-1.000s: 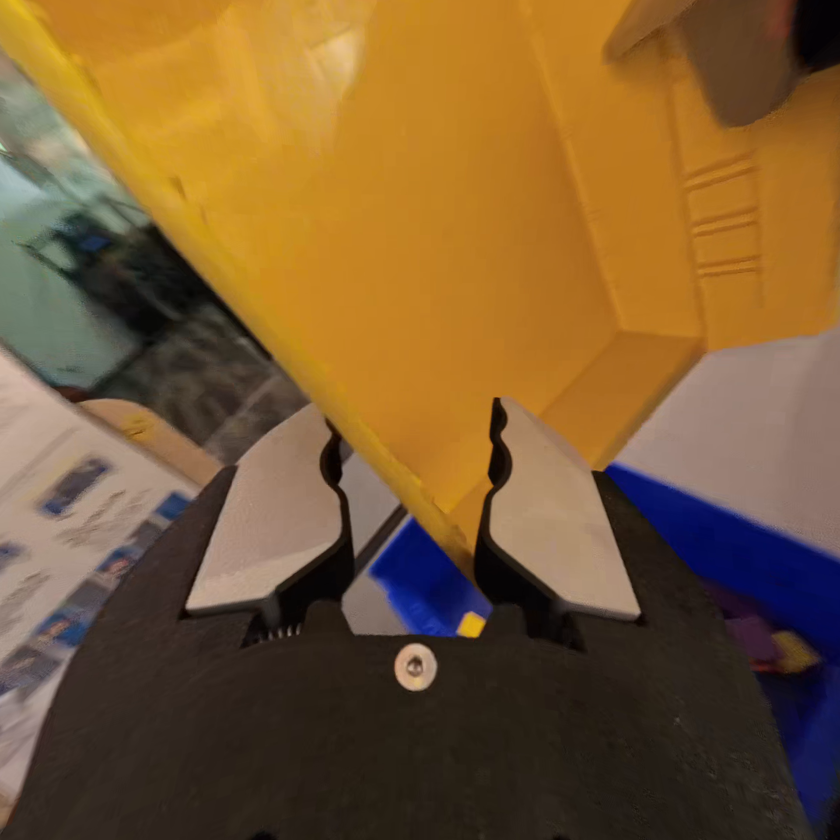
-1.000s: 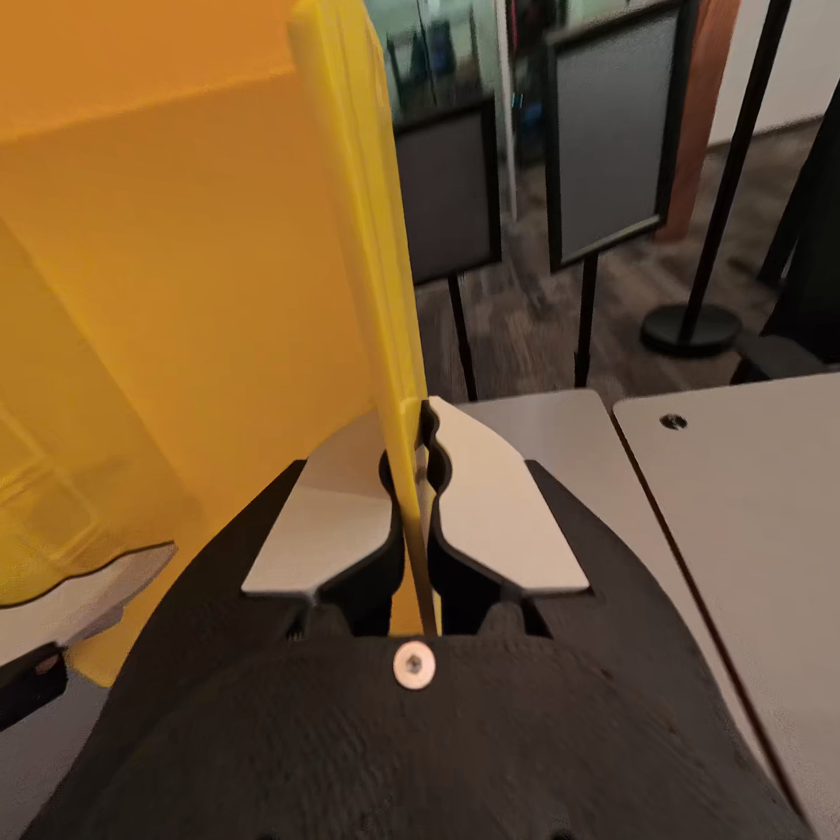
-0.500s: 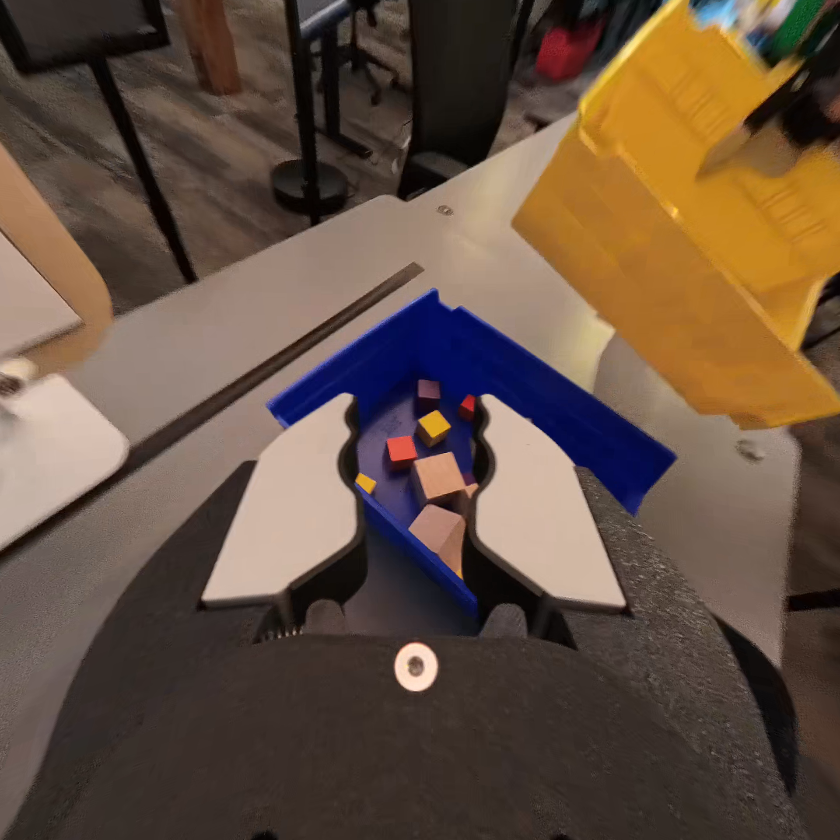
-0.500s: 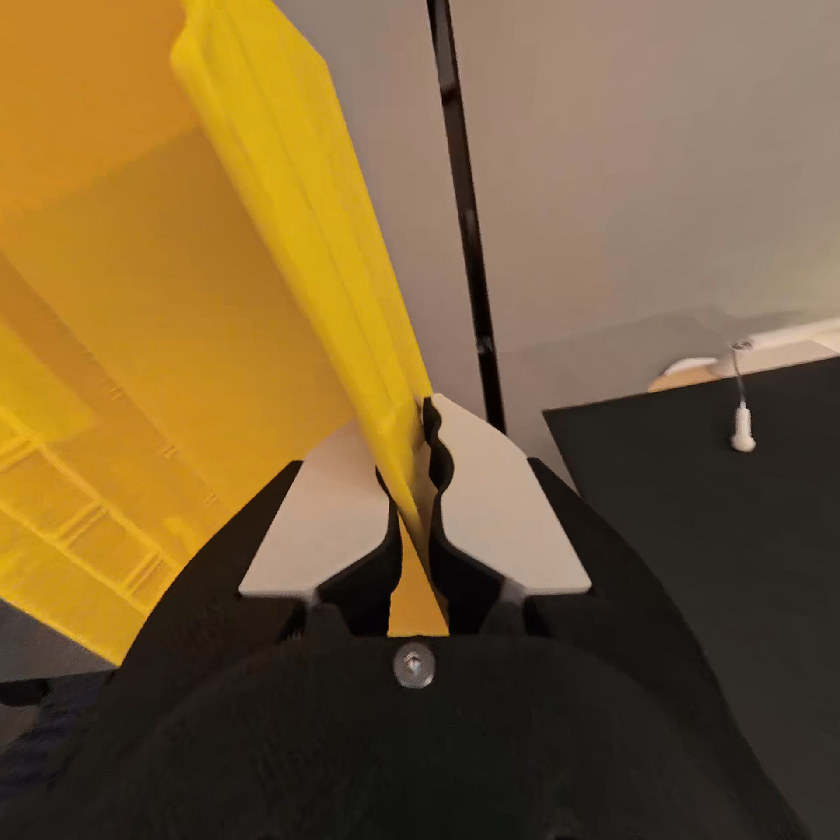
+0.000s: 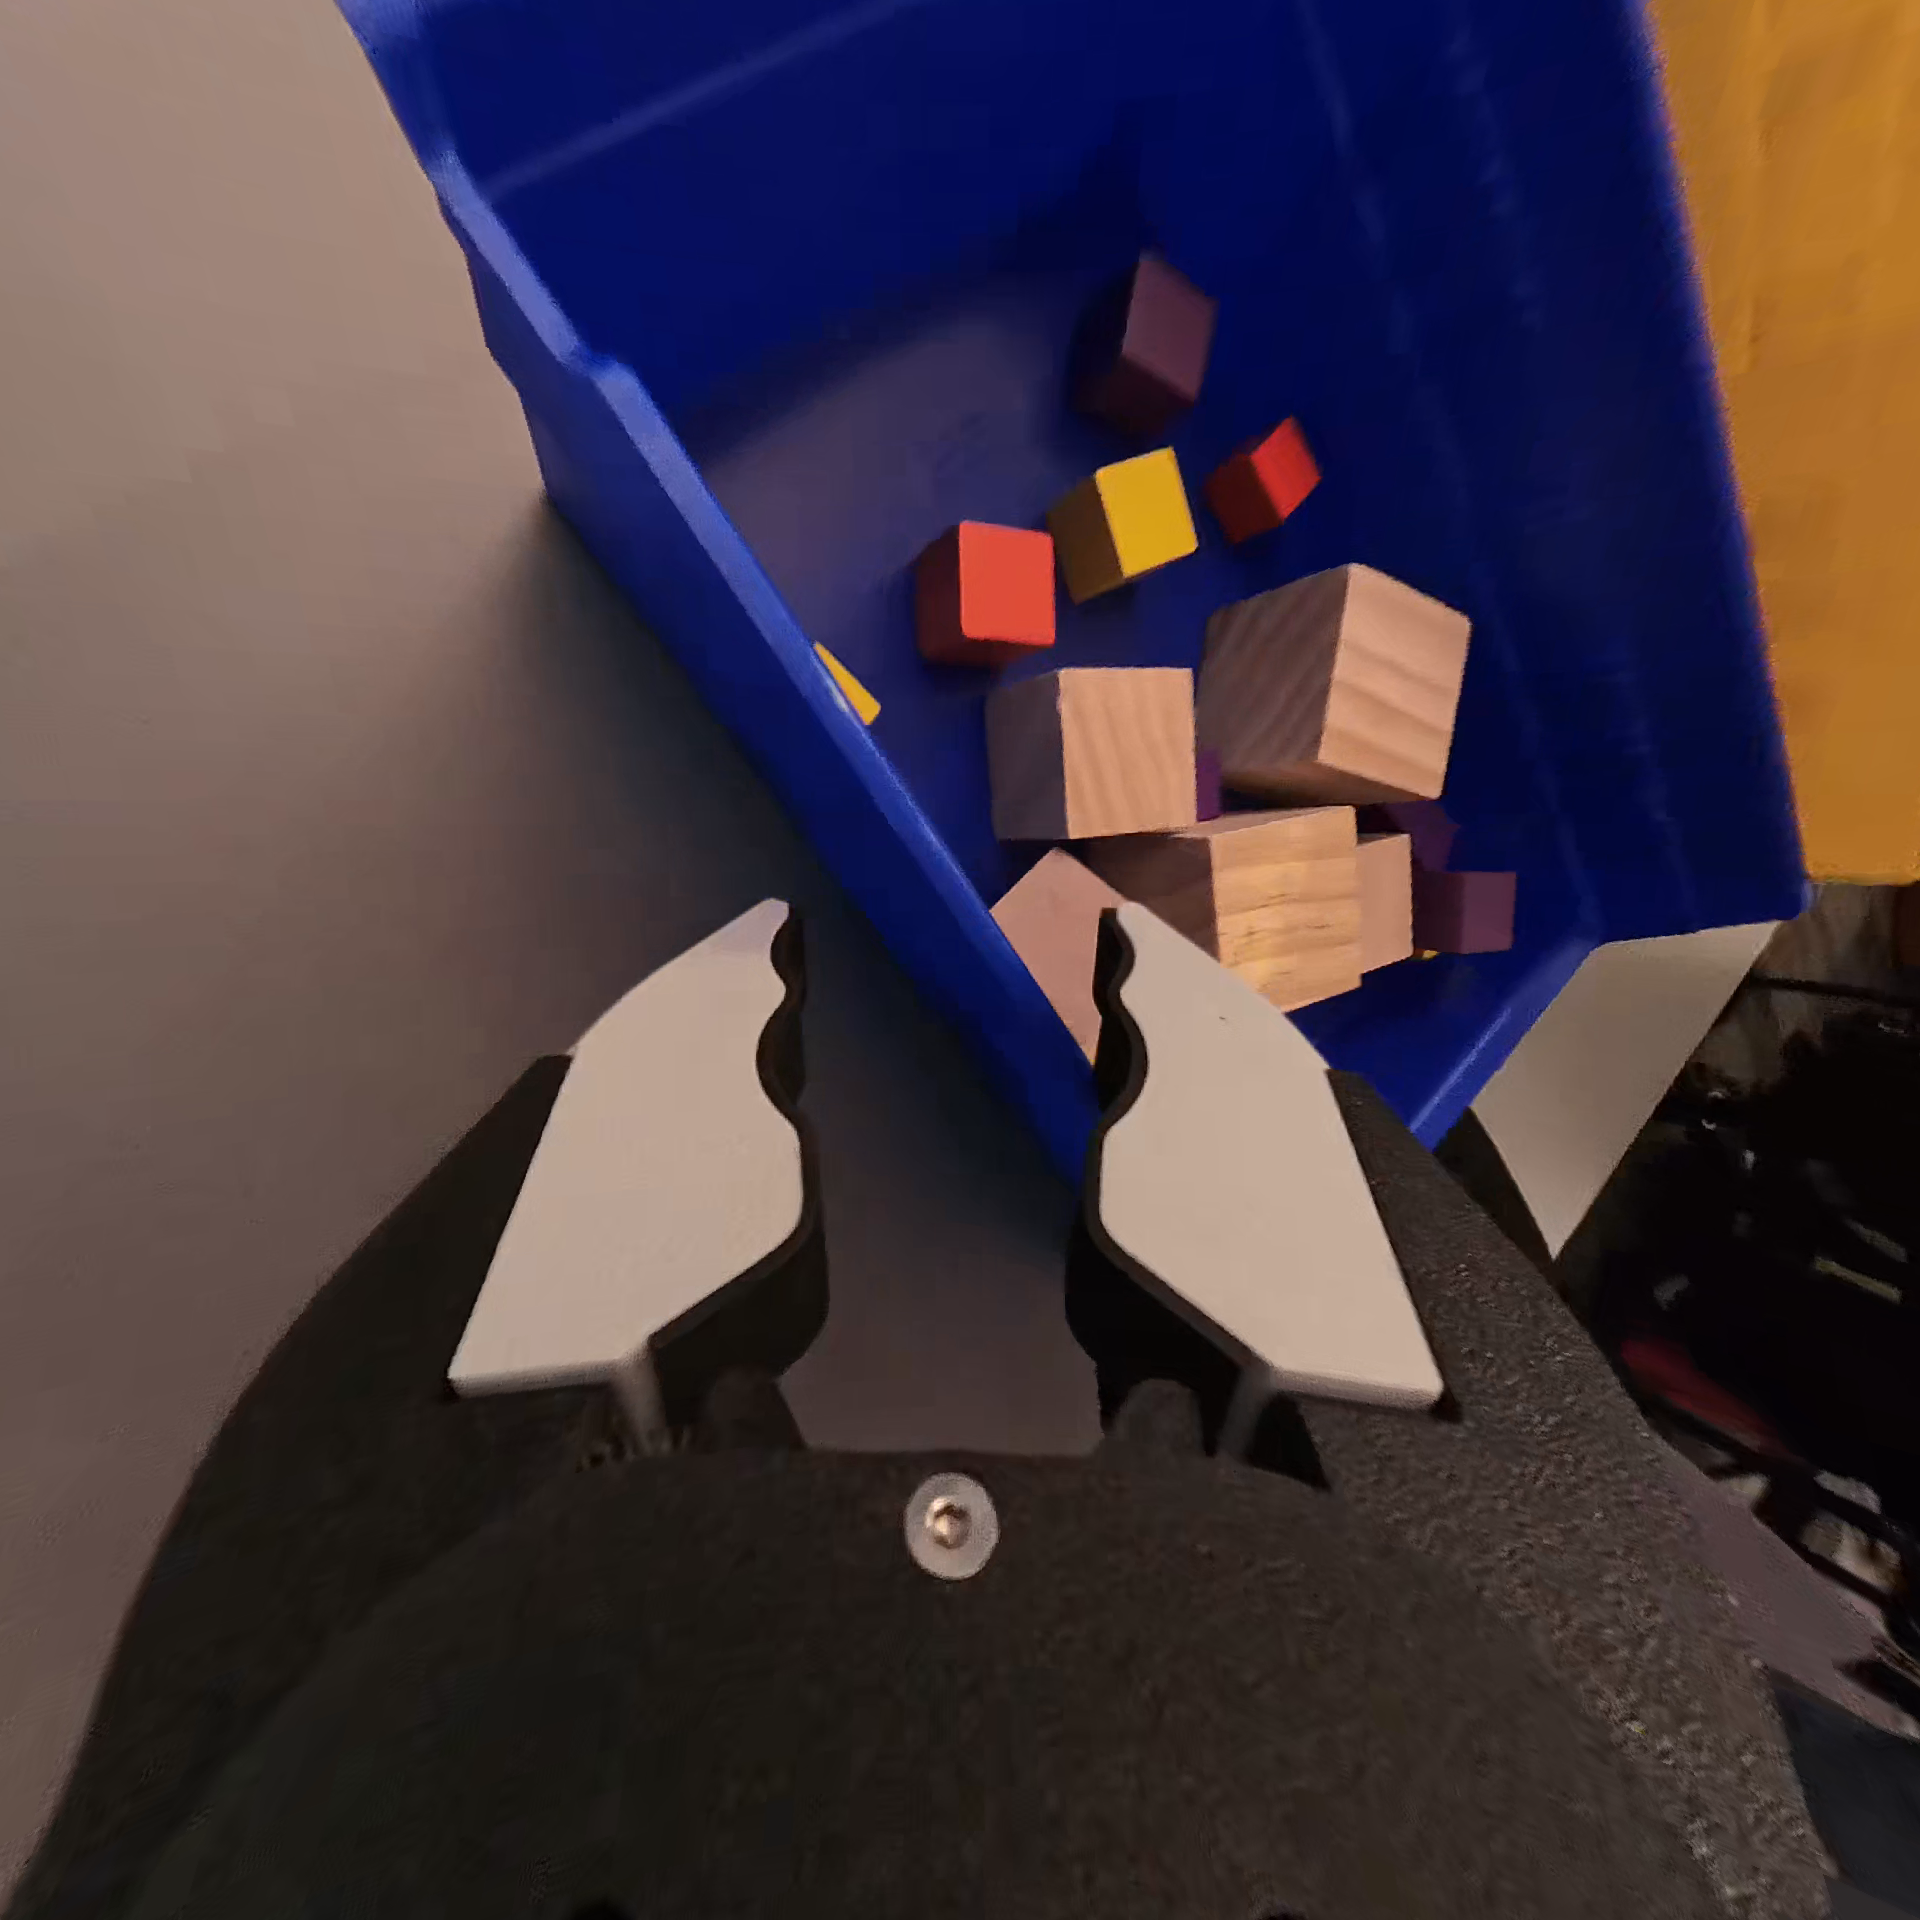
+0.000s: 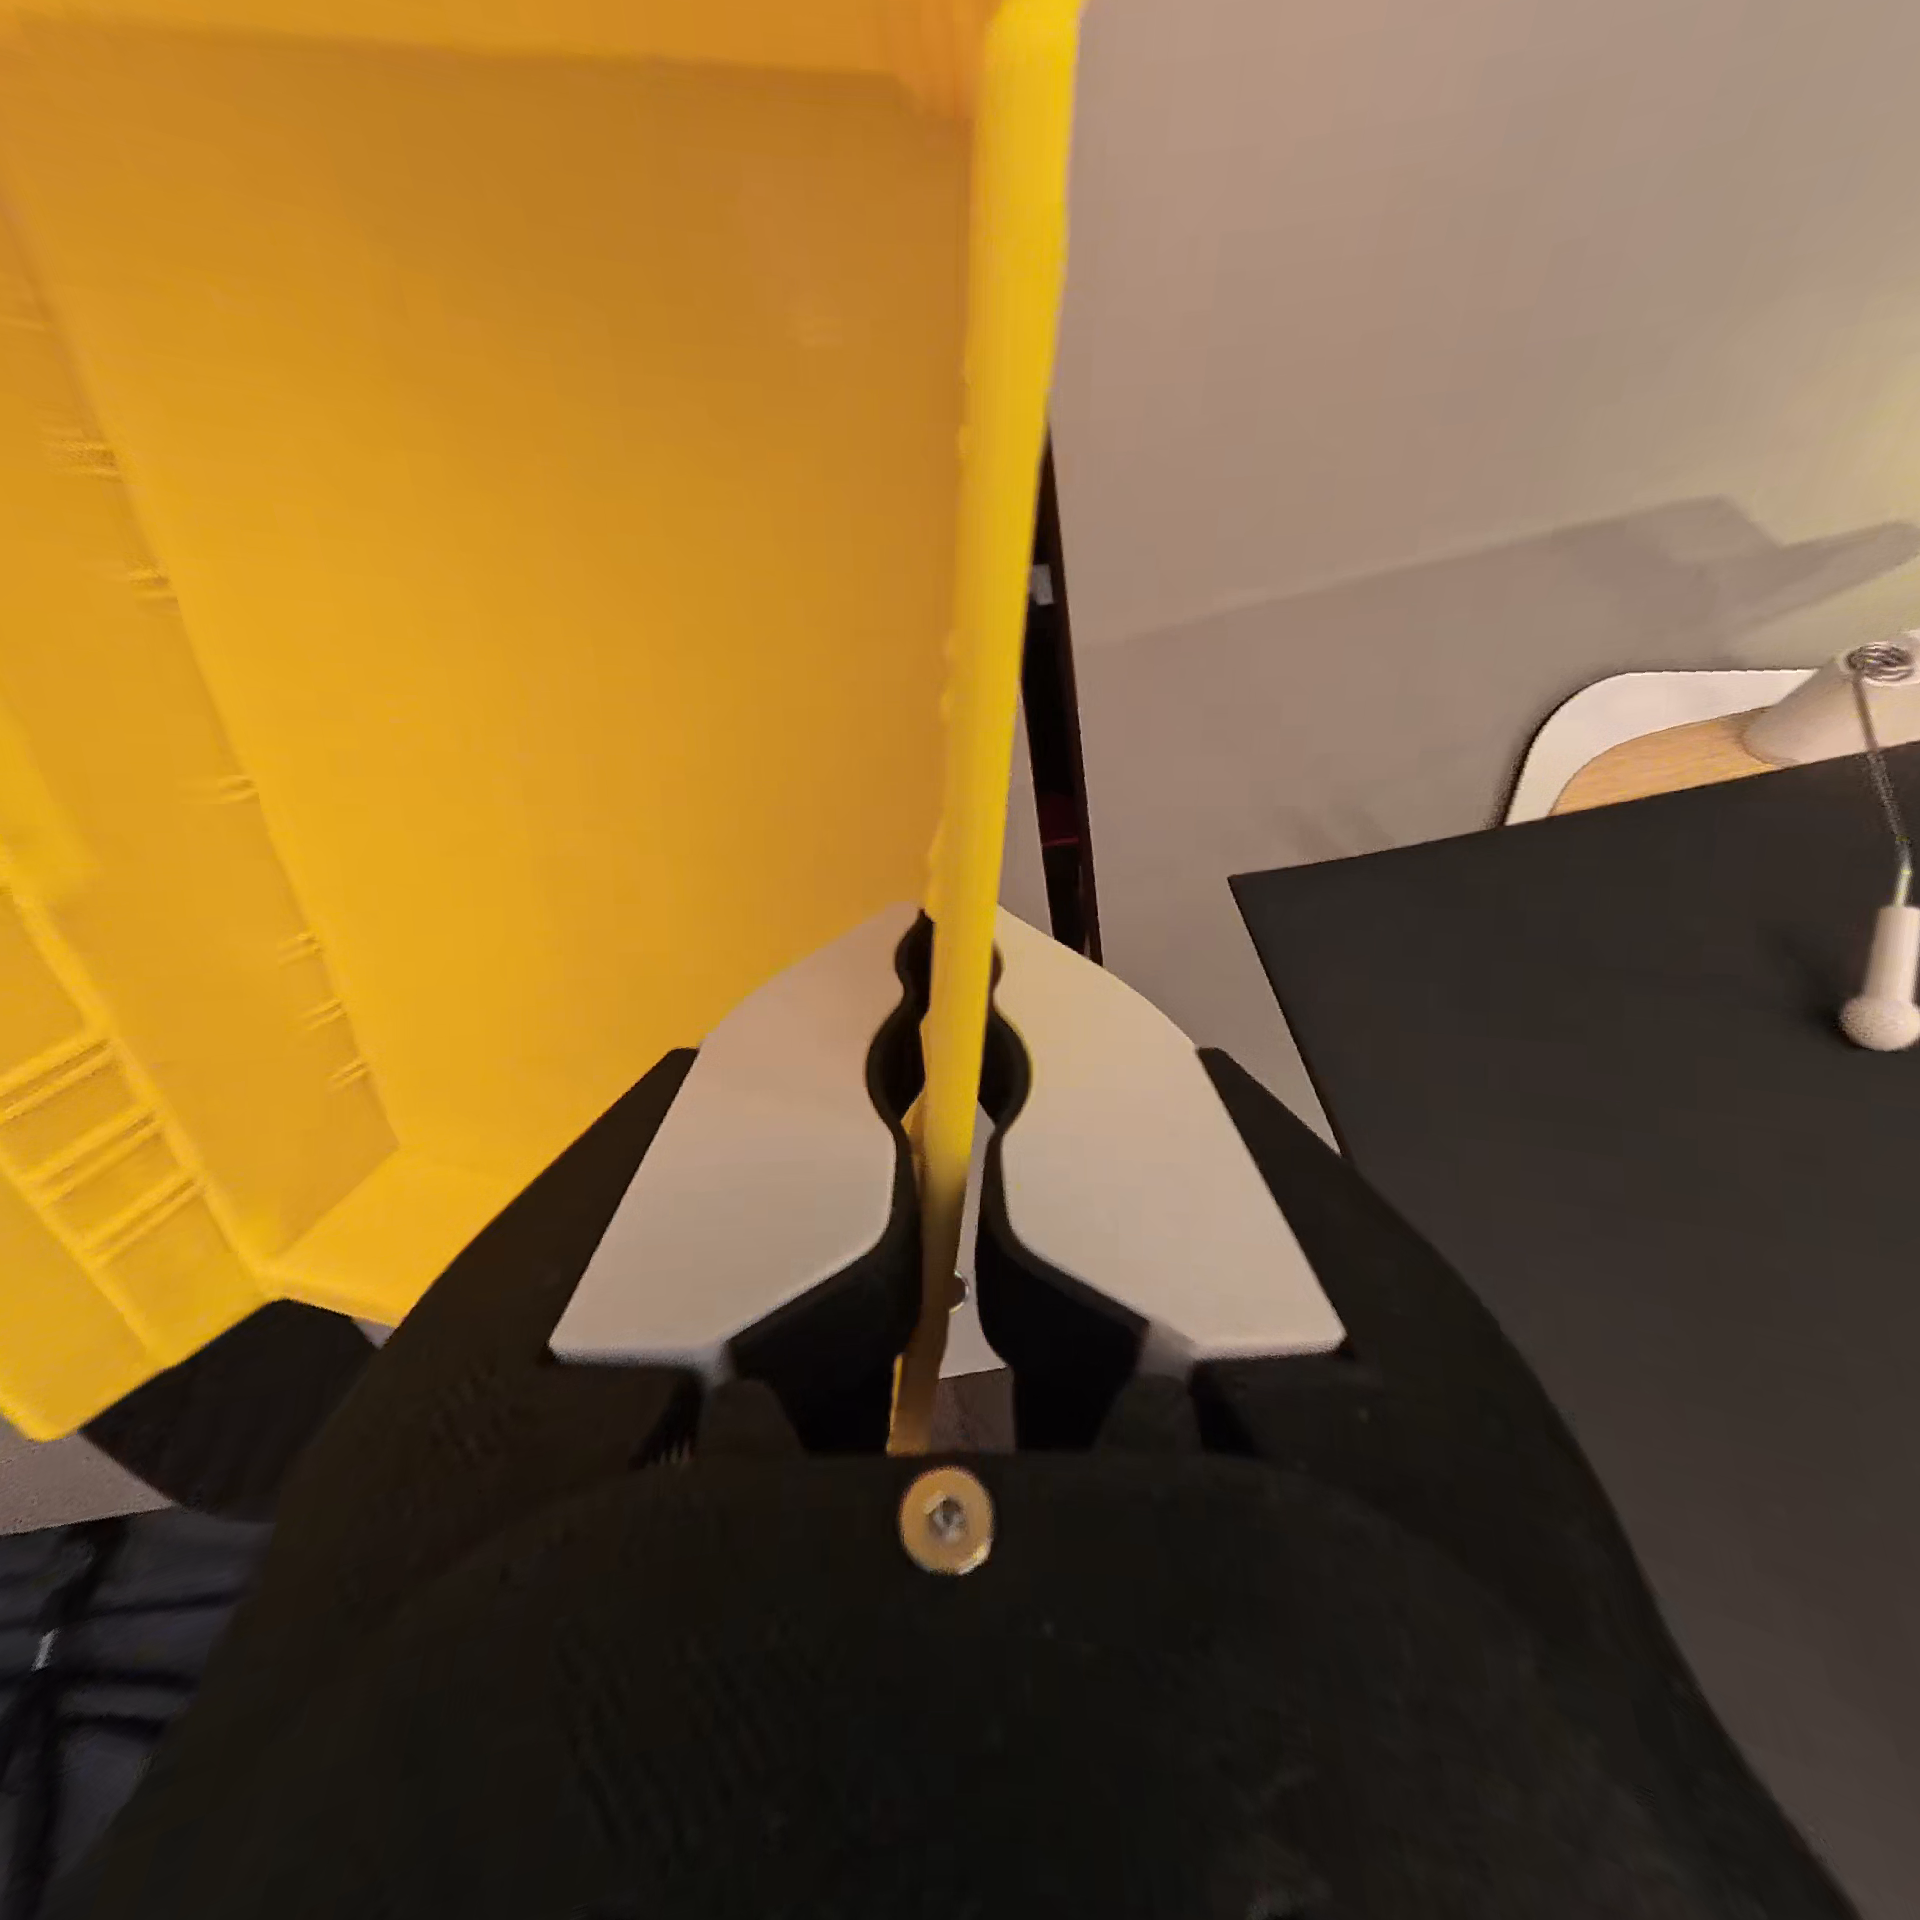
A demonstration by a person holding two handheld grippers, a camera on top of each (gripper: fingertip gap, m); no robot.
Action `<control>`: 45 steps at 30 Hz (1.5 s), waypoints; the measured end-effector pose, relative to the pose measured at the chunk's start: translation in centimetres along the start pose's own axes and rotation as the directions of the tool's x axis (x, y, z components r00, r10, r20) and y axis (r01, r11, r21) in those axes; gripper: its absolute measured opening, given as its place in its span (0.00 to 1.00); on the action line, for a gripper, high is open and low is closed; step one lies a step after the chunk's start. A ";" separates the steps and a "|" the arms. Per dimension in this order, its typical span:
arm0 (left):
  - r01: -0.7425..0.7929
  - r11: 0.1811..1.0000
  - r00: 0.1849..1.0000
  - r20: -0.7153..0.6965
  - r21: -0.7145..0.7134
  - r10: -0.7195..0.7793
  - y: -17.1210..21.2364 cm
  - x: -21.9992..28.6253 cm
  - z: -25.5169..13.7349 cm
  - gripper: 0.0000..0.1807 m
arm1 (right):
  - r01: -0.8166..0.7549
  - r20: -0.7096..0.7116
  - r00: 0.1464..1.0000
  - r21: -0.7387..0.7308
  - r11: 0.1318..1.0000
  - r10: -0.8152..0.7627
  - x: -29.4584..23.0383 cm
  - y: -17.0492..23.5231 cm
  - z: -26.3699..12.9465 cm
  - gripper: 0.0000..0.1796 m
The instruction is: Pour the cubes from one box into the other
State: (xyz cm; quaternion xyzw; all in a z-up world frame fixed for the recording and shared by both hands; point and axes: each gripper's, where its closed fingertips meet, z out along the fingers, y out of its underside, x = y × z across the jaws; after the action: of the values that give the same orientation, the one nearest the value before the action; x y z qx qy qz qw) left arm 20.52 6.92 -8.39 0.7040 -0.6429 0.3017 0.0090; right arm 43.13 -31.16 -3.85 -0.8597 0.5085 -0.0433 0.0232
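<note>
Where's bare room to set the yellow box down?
Bare grey table lies left of the blue box, past the open left tool. Its near end is crowded with cubes. The right tool grips the yellow box.

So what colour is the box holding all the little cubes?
Blue box; the left wrist view shows it best.

The place looks like an office or a lab room used for tests, not a home. The things stand on a plain grey table (image 5: 260, 727) with a smooth top. Beside it there is a flat matte black board (image 6: 1610, 1195), and behind it a pale rounded table top with a wooden edge (image 6: 1621, 727). A small white plug on a thin springy cord (image 6: 1886, 987) hangs over the black board.
</note>
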 end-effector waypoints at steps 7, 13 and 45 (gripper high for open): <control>0.078 0.983 0.995 -0.049 -0.166 -0.087 0.7 0.8 0.7 0.18 | 0.020 -0.005 1.000 -0.103 0.995 -0.021 0.3 1.8 3.0 0.02; 0.066 0.928 0.996 0.077 -0.366 -0.041 1.1 0.2 0.8 0.12 | 0.018 0.041 0.999 -0.121 0.992 -0.013 -1.0 2.4 4.8 0.03; 0.372 0.839 0.908 0.342 -0.398 -0.240 16.0 -25.9 -20.3 0.05 | 0.183 0.252 0.955 -0.088 0.979 -0.156 -22.5 -0.6 7.5 0.03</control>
State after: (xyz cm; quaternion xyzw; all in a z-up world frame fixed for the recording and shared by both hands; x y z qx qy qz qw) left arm -2.27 35.55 -9.06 0.8117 -0.5680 0.0354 0.1314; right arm 33.62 -11.21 -12.44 -0.8988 0.4278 0.0891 0.0342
